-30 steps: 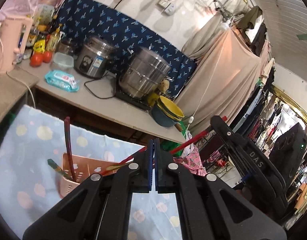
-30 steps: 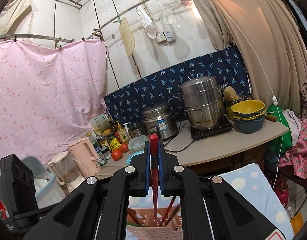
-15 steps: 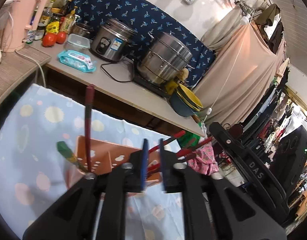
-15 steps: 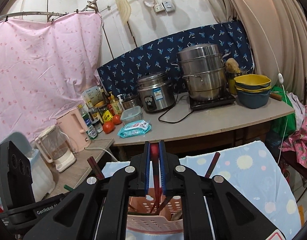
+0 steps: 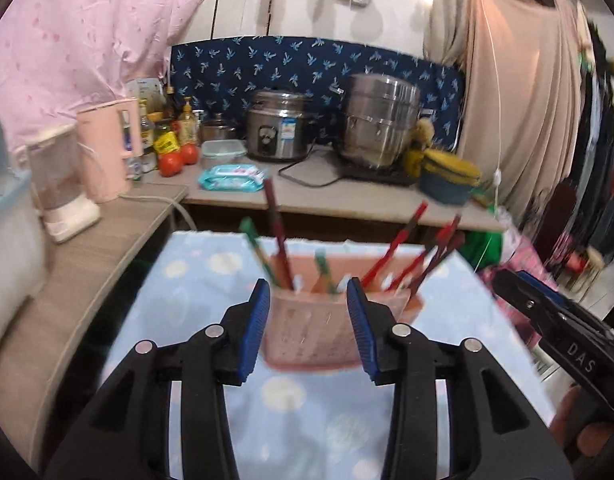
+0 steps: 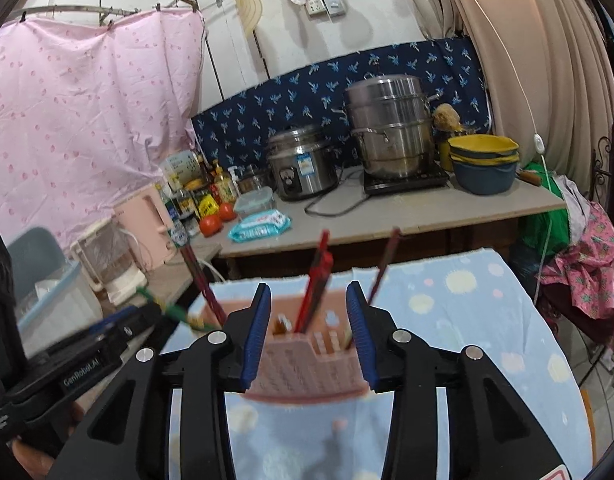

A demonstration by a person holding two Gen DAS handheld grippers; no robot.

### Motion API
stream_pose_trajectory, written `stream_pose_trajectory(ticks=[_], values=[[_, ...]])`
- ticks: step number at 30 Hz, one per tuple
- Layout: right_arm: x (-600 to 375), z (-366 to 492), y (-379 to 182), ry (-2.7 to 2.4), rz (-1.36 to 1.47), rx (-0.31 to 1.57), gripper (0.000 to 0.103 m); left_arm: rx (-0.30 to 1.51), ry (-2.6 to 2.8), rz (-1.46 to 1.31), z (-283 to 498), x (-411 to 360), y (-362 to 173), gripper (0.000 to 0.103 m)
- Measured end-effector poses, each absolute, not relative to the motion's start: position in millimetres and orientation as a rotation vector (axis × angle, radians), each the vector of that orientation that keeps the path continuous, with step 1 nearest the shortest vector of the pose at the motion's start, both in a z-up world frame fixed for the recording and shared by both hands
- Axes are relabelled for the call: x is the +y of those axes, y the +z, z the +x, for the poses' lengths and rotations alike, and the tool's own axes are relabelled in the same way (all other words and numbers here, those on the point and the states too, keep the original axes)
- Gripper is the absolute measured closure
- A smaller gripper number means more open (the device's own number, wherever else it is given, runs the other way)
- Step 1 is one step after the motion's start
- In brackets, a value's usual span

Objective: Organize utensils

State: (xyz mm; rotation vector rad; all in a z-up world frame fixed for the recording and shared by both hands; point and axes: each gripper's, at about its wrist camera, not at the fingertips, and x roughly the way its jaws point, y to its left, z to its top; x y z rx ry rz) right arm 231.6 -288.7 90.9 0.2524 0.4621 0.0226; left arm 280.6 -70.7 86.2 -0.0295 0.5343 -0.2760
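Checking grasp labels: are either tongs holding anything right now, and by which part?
Nothing held. Left tongs and right tongs are both opening, with no chopstick between the pads; the red chopsticks stand in the pink utensil basket.

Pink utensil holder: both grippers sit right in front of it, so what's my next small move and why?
Probably back both grippers straight up and away. The left gripper and right gripper have opening jaws with nothing pinched between the pads, while the red chopsticks already stand in the pink utensil holder. Whether more utensils wait elsewhere cannot be seen; the blue cloth near the holder shows none.
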Motion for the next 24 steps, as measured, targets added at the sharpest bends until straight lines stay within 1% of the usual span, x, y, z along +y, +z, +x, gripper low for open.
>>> stream_pose_trajectory(ticks=[6,10,15,17,21,23,24], values=[[-282,193,62,0.003,0.230,0.539,0.064,0.564,-0.198,0.067,249,-71,68,0.064],[-276,173,53,-0.021,0.197,0.562,0.064,0.584,-0.167,0.084,235,-70,59,0.058],[-271,159,46,-0.034,0.179,0.596,0.063,0.613,-0.144,0.086,223,-67,50,0.056],[-270,153,45,-0.038,0.175,0.597,0.053,0.619,-0.136,0.089,220,-67,49,0.050],[-266,145,42,-0.049,0.164,0.605,0.048,0.619,-0.116,0.109,216,-67,48,0.043],[-266,143,43,-0.057,0.162,0.606,0.041,0.620,-0.109,0.117,214,-67,46,0.036],[-267,141,44,-0.054,0.169,0.605,0.038,0.617,-0.104,0.122,212,-68,46,0.035]])
